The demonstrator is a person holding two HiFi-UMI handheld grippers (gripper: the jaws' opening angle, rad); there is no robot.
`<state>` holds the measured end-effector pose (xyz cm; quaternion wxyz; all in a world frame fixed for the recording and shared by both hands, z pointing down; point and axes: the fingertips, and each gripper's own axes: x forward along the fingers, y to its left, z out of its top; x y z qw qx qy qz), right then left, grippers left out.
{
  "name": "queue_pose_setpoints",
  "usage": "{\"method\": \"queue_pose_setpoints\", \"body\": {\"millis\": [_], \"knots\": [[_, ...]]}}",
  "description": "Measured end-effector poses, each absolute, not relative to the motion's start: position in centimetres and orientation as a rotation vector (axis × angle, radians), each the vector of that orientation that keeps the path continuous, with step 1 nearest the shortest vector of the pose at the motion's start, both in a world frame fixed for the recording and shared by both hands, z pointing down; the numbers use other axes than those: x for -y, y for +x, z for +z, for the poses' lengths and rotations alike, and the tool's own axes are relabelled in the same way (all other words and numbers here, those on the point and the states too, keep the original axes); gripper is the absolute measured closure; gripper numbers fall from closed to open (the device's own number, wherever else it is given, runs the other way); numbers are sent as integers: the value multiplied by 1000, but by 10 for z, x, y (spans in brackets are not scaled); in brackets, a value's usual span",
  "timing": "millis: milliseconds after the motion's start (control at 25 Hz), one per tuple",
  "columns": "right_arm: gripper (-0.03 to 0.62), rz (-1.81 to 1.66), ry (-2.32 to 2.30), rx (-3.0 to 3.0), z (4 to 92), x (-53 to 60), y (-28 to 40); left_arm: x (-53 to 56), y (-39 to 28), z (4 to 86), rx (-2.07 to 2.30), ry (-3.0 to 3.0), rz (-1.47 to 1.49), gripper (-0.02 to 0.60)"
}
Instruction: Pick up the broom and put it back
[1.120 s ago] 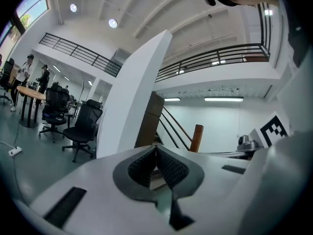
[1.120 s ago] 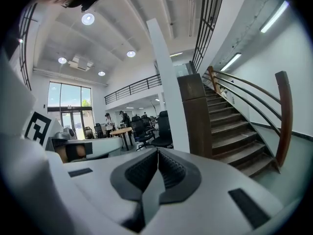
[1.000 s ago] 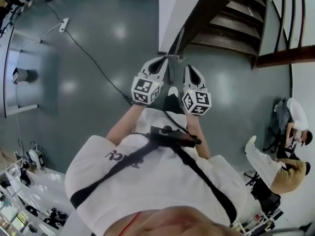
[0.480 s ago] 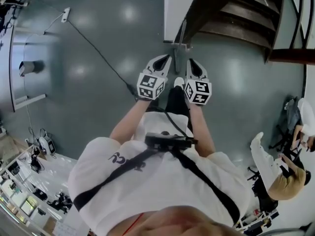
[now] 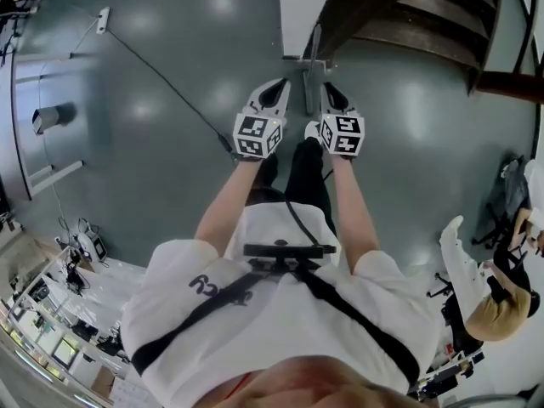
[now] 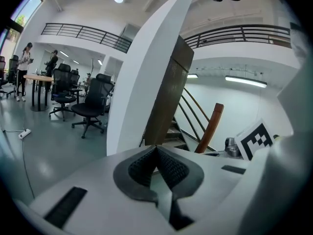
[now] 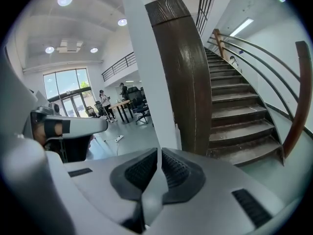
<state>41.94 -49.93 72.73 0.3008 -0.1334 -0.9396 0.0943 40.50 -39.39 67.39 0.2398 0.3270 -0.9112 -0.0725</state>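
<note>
A thin grey pole with a short crossbar (image 5: 311, 59), which looks like the broom, stands upright on the floor at the foot of the white wall (image 5: 299, 7). My left gripper (image 5: 278, 84) and right gripper (image 5: 327, 88) are held out side by side just short of it, one on each side, and neither touches it. In the left gripper view the left gripper (image 6: 156, 149) has its ribbed pads together with nothing held. In the right gripper view the right gripper (image 7: 159, 152) is likewise shut and empty, pointing at the wall's edge and a dark wooden post (image 7: 183, 72).
A dark wooden staircase (image 5: 416, 15) rises right of the wall, its curved handrail (image 7: 298, 97) at the right. A black cable (image 5: 161, 79) runs across the grey floor to a power strip (image 5: 103, 19). Office chairs (image 6: 90, 106) and a desk stand far left. People sit at the right (image 5: 489, 300).
Both grippers have moved forward and down, away from my body, and now sit close to the grey pole at the wall's foot. Both stayed shut.
</note>
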Motion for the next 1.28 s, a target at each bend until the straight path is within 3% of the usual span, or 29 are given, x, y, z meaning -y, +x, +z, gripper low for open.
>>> {"method": "queue_pose_setpoints", "body": {"millis": [280,640,1280], "knots": [[571,212,-343,2423,793,513,380,410,378,719,2458,894,-194,569],[368,169,-322,2342,878,528,319,423,349,768,2438,867,-201,569],[367,92,-396,2277,946,507,247,411,307,803,2463,797,-243,569]]}}
